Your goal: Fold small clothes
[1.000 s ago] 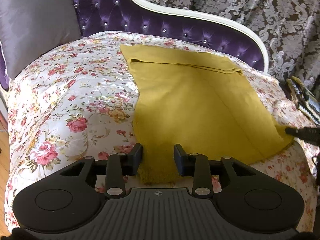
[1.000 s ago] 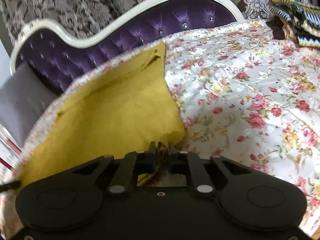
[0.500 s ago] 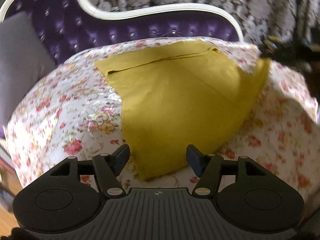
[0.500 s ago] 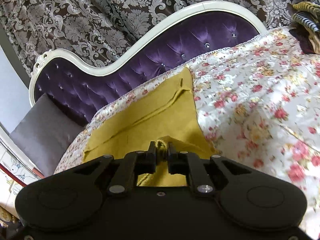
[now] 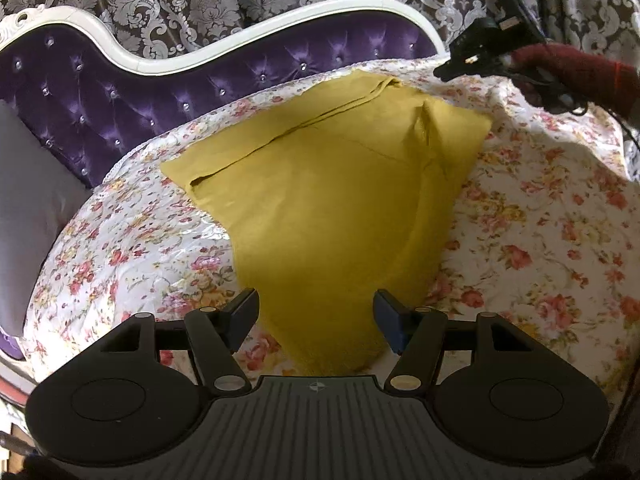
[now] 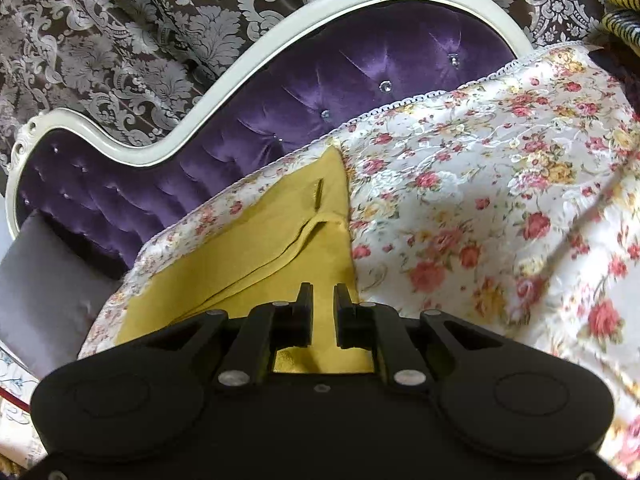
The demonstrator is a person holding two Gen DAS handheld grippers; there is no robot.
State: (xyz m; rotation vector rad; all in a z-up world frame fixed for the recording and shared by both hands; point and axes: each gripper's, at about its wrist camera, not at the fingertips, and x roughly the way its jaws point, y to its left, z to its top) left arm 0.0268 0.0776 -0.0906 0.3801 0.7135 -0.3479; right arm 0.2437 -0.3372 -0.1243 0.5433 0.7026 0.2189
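Observation:
A mustard-yellow garment [image 5: 332,200] lies on the floral bedspread [image 5: 540,240], its right side folded over towards the headboard. My left gripper [image 5: 316,314] stands open, its fingers either side of the garment's near end without touching it. In the left wrist view my right gripper [image 5: 472,56], held by a red-sleeved arm [image 5: 580,72], hovers beyond the folded corner, clear of the cloth. In its own view the right gripper [image 6: 323,308] is opening its jaws, a narrow gap between them. The garment [image 6: 248,264] shows flat below, with nothing pinched.
A purple tufted headboard [image 5: 120,92] with a white frame curves along the far side. A grey pillow [image 5: 24,208] lies at the left. Striped clothes [image 6: 624,12] are piled at the bed's far right corner. A patterned curtain hangs behind.
The right gripper carried the garment's right corner up towards the headboard, then its jaws parted and let the cloth go. The left gripper opened wider and rolled.

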